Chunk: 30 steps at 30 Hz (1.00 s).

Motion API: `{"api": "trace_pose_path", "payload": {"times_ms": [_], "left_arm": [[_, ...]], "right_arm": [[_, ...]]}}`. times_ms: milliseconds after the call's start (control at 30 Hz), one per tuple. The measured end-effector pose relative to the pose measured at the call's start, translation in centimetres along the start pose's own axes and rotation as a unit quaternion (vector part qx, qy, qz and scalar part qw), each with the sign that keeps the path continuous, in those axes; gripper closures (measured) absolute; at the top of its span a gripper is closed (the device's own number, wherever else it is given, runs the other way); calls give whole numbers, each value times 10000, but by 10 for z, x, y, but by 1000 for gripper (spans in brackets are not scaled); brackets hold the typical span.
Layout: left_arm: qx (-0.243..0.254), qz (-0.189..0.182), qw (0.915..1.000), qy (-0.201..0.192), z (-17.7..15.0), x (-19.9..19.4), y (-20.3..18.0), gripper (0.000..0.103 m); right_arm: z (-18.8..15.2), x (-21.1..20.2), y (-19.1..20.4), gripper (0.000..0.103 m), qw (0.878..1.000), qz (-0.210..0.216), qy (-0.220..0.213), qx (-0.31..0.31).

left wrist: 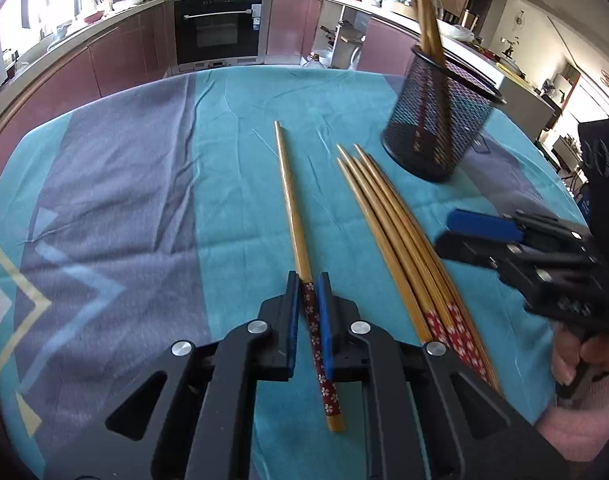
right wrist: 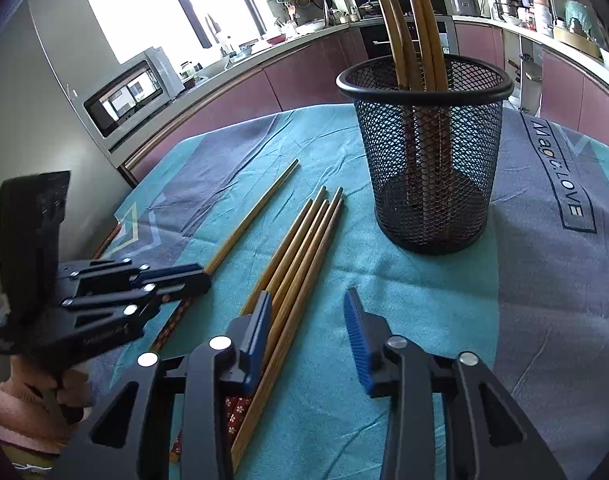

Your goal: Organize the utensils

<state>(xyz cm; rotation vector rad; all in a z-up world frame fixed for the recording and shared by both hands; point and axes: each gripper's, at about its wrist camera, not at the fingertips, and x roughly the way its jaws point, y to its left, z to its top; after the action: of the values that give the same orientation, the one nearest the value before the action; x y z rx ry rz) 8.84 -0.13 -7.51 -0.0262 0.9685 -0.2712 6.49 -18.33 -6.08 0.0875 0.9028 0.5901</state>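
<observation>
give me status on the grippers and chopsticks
Left gripper shut on single chopstick. Right gripper open beside loose bundle. Mesh cup holds some already; path clear.

The right gripper point(right wrist: 308, 300) hangs with its jaws apart over the near edge of the table point(right wrist: 424, 280), nothing pressed between them, its left pad beside a bundle of chopsticks point(right wrist: 304, 248). Toward the far edge stands a mesh holder point(right wrist: 428, 184) with chopsticks upright inside. At the left edge, the left gripper point(right wrist: 184, 278) sits closed on a single chopstick point(right wrist: 252, 216).

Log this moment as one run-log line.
left gripper: shut on single chopstick | right gripper: open over chopstick bunch | mesh cup: upright, chopsticks inside
</observation>
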Motion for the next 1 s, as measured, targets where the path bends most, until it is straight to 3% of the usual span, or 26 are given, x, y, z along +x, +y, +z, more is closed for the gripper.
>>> {"api": "trace_pose_path", "payload": {"times_ms": [100, 267, 700, 1000], "left_arm": [[121, -113, 9998, 54, -10, -7, -8, 93], [298, -100, 9995, 13, -20, -15, -15, 73], [401, 105, 9991, -82, 16, 10, -5, 73], [490, 203, 9986, -88, 43, 32, -7, 73]], "right_arm": [[-1, 2, 2, 76, 10000, -48, 32, -50], [-1, 6, 3, 79, 9998, -160, 94, -83], [3, 12, 9, 82, 9985, -481, 114, -248], [15, 26, 12, 89, 9971, -670, 125, -330]]}}
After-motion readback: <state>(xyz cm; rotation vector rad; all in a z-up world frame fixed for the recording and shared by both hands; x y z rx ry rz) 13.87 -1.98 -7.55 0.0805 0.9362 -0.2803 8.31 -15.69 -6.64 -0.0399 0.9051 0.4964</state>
